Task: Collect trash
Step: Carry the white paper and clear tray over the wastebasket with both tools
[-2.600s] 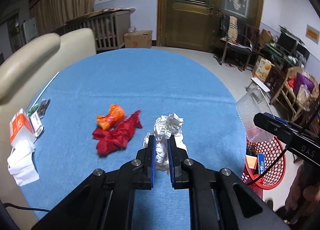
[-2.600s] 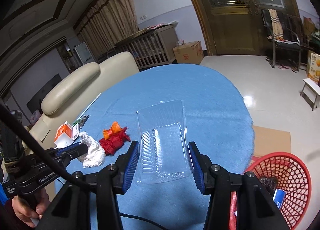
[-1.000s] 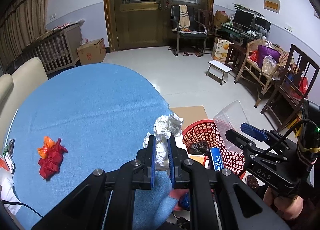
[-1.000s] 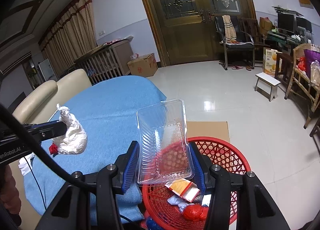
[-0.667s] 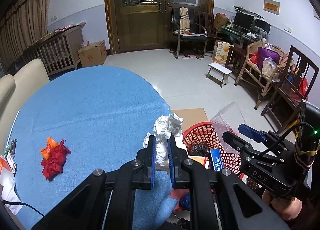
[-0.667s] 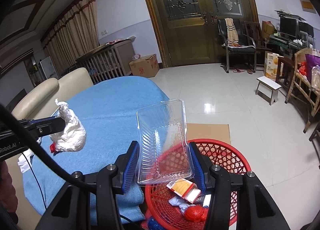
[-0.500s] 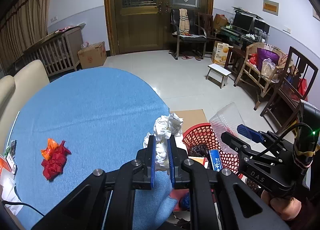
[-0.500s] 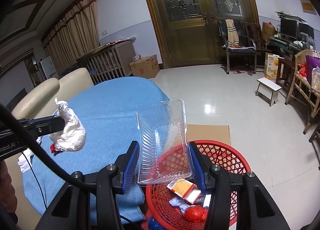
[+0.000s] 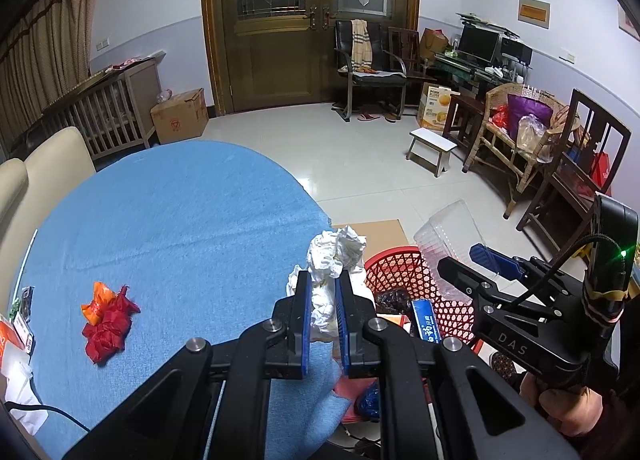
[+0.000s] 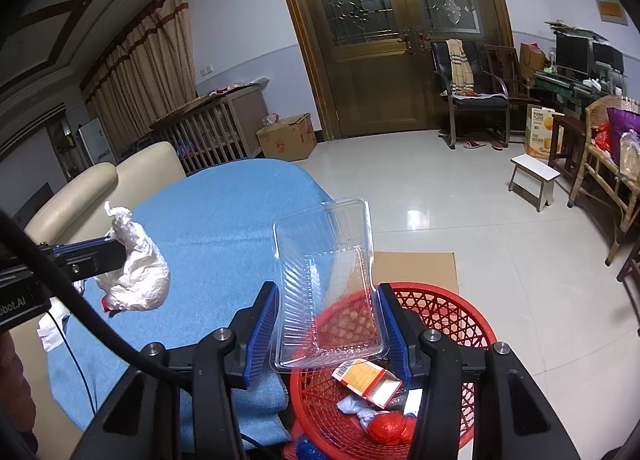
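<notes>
Blue-clothed table [image 9: 168, 220] — "DAS"-marked right gripper [image 10: 328, 324] clamping clear tray [image 10: 326, 280], left gripper [image 9: 322, 300] clenching crumpled tissue [image 9: 334, 256].

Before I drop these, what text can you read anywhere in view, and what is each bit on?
"DAS": on the right gripper's black body.
"bot.AI", partly cut off: on the left gripper's body.
"PORK FLOSS": on the orange-and-white carton by the desk.
Blue packet in the red basket: characters too blurred to read.
Wall sign: unreadable.

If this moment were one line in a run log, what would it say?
left hand-held gripper: shut on crumpled white paper wad | right hand-held gripper: holding clear plastic tray above red mesh basket
</notes>
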A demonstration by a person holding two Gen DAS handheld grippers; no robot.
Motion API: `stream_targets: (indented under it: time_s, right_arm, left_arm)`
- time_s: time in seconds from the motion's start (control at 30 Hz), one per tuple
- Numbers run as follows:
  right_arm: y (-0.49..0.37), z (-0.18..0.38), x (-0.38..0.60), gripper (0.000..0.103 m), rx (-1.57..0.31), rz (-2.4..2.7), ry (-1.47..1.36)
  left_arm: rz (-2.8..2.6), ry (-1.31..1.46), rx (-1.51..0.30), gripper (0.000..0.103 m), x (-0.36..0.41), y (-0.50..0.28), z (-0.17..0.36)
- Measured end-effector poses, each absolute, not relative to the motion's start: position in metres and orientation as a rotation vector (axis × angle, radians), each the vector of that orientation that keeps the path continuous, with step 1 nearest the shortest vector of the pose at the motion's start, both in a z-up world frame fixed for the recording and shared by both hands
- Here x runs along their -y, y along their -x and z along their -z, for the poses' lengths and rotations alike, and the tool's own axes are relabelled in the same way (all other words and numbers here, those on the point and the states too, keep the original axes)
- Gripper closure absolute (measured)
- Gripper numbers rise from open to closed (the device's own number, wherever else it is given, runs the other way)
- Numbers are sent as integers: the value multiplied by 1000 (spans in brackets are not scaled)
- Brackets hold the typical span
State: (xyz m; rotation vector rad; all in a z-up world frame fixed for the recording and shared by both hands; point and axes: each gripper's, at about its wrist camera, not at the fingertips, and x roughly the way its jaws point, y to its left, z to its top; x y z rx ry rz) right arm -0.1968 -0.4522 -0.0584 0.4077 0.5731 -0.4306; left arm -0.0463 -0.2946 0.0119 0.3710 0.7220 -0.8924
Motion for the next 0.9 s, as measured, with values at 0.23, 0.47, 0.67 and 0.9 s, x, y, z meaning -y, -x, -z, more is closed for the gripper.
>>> stream_targets:
  time_s: [0.23, 0.47, 0.67, 0.9]
  right_arm:
    - [201, 58, 453, 50, -569, 437, -406]
    - [203, 57, 454, 50, -566, 443, -413]
    - [202, 55, 454, 50, -563, 444, -419]
    - [202, 55, 454, 50, -562, 446, -417]
  left_arm:
    - [896, -373, -721, 91, 294, 46, -12]
    - [904, -376, -723, 91, 295, 47, -13]
    - [907, -374, -723, 91, 295, 44, -12]
    - [909, -375, -723, 91, 295, 45, -12]
